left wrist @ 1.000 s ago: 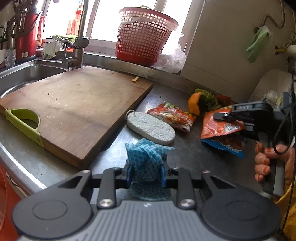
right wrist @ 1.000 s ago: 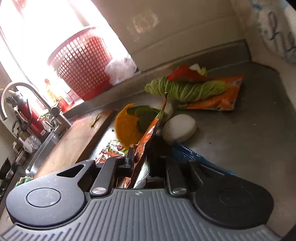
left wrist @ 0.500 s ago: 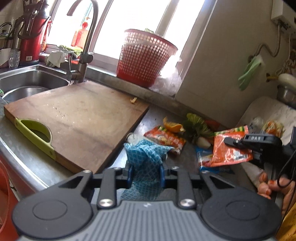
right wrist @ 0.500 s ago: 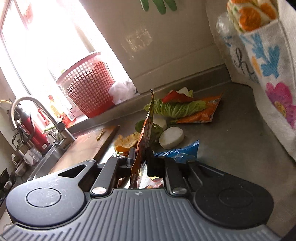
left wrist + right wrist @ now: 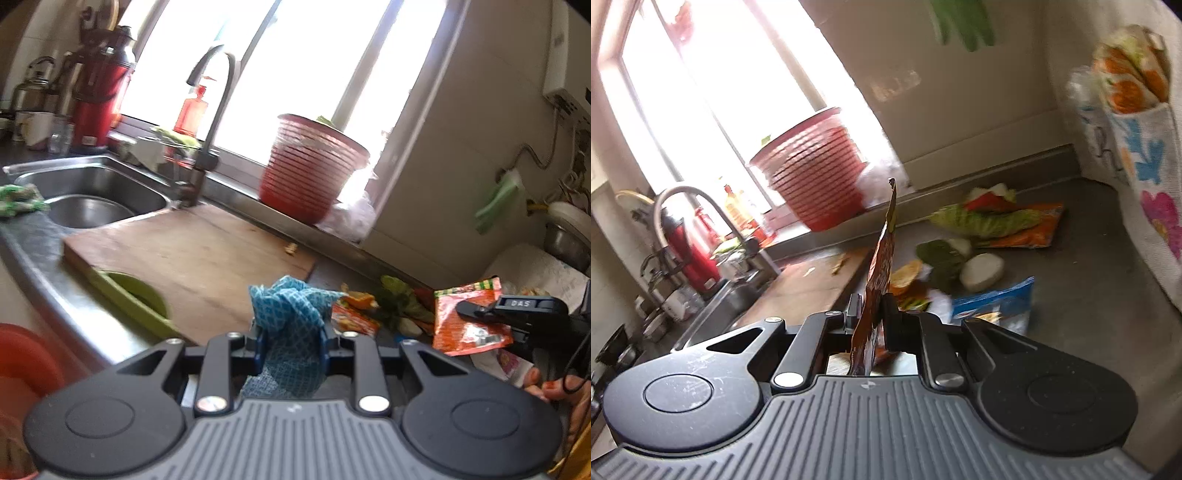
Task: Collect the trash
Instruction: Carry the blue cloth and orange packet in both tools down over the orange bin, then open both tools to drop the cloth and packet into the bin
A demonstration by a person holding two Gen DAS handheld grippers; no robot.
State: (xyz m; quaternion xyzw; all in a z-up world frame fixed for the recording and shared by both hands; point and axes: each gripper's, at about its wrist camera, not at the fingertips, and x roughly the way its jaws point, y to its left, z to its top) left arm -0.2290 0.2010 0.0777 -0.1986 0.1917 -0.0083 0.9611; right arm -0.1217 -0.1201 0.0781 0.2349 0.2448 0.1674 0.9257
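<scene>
The left gripper [image 5: 290, 341] is clenched on a blue checked cloth [image 5: 291, 317], which bunches up above the jaws and hangs below them, clear of the counter [image 5: 44, 273]. The right gripper [image 5: 871, 312] is clamped on an orange snack wrapper [image 5: 881, 266]; the wrapper stands on edge between the jaws, its tip pointing up. In the left wrist view the same wrapper [image 5: 469, 321] hangs flat from the right gripper [image 5: 476, 310], lifted off the surface at the right.

Remaining trash lies on the counter toward its back edge: a second orange wrapper [image 5: 1027, 230] under a cabbage leaf [image 5: 990, 219], a white radish slice [image 5: 982, 271], orange peel [image 5: 905, 275], a dark green leaf [image 5: 940, 256] and a blue wrapper [image 5: 997, 304] nearest the right gripper.

A wooden cutting board [image 5: 192, 258] fills the counter's left portion beside the sink [image 5: 88, 195]. A red basket [image 5: 310, 170] stands on the window ledge. A patterned bag [image 5: 1141, 177] bounds the right side. Bare counter lies between the blue wrapper and the bag.
</scene>
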